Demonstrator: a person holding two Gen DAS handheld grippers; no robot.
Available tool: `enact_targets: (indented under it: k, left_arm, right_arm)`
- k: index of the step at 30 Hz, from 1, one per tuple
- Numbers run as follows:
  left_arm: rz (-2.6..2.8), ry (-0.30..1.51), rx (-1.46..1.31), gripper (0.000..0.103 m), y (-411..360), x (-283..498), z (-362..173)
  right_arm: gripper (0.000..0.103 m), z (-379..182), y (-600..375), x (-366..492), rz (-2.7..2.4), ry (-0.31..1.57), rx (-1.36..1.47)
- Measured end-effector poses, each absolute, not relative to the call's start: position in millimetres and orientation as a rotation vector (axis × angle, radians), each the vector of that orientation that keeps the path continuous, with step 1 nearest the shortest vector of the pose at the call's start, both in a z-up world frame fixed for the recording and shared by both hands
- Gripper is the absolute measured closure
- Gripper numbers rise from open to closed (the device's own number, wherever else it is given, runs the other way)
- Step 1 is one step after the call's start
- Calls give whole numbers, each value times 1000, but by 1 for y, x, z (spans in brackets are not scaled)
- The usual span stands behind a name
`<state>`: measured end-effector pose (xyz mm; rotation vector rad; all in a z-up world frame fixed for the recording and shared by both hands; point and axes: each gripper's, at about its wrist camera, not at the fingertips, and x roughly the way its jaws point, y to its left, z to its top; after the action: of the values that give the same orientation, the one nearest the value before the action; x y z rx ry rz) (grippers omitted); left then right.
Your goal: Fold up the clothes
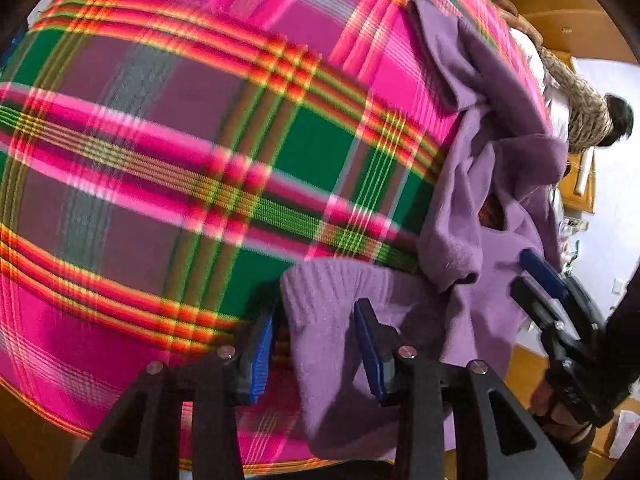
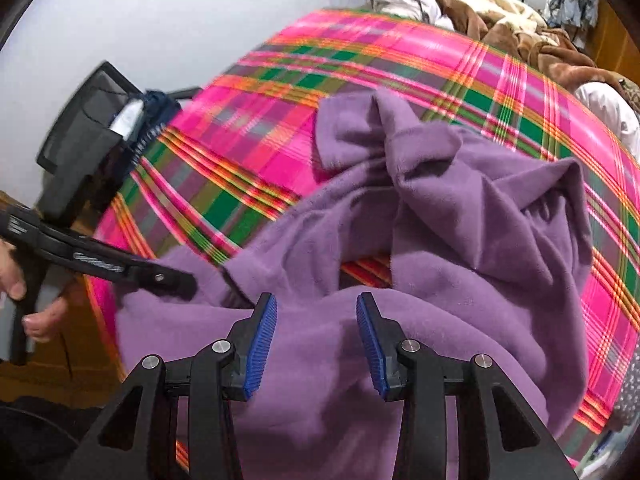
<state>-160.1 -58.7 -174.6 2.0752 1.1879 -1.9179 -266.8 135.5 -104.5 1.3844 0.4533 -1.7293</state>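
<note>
Currently, the purple sweater [image 2: 460,216] lies crumpled on a bed covered by a plaid blanket [image 1: 160,140] in pink, green and orange. In the right wrist view, the sweater fills the lower centre and right of the frame, bunched into raised folds, with a strip of blanket visible through a gap under one fold. The right hand-held gripper [image 2: 316,344] is released: its blue pads [image 2: 262,344] stand apart above the fabric and nothing is clamped between them. The left hand-held gripper [image 1: 318,356] is likewise released, jaws wide; in the left wrist view, the ribbed hem [image 1: 332,292] of the sweater lies between and beneath its two blue pads [image 1: 260,360], but the pads do not press on it. Whether either pad touches the fabric cannot be told. In the left wrist view, the right hand-held gripper appears at the right edge, over the sweater's outer fold, with a hand [image 1: 544,396] on its grip. In the right wrist view, the left hand-held gripper enters from the left edge, its tip over the sweater's near-left border, held by a hand [image 2: 24,300]. Beyond the blanket, a pile of brown and cream bedding [image 2: 516,28] lies at the far side of the bed.
</note>
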Motion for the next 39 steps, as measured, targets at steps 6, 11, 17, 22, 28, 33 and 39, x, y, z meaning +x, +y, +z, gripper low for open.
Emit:
enact_targets:
  k: [6,11,17,22,28,33,39]
  left_arm:
    - [-1959,1216,2097,97,-48,-151,-170]
    - [-2145,1129,1910,97,-59,-135,-109]
    - [-2308,1029,1612,97,-96,-81,-15]
    - [-2357,990,1392,97,-111,-31,45]
    - [-2246,1005,1390,97,-114,10,9]
    - [-2113,1107,1486,97,-106,40,-41]
    - [-2053,1160,1564,97,-96,56,-73]
  right_arm:
    - [60,-108,142,-273,-1747,441,1410]
    - [60,-93,143,-275,-1788,435,1362]
    - [60,-76,130,-283,-1849,419,1300]
    - [60,-72,107,-284,-1853,427,1268]
    - [60,-82,87,-269,-1730,449,1290]
    - [60,-127,94,-234,-1472,659,1441]
    - [60,-116,107,-228,-1432,678,1461]
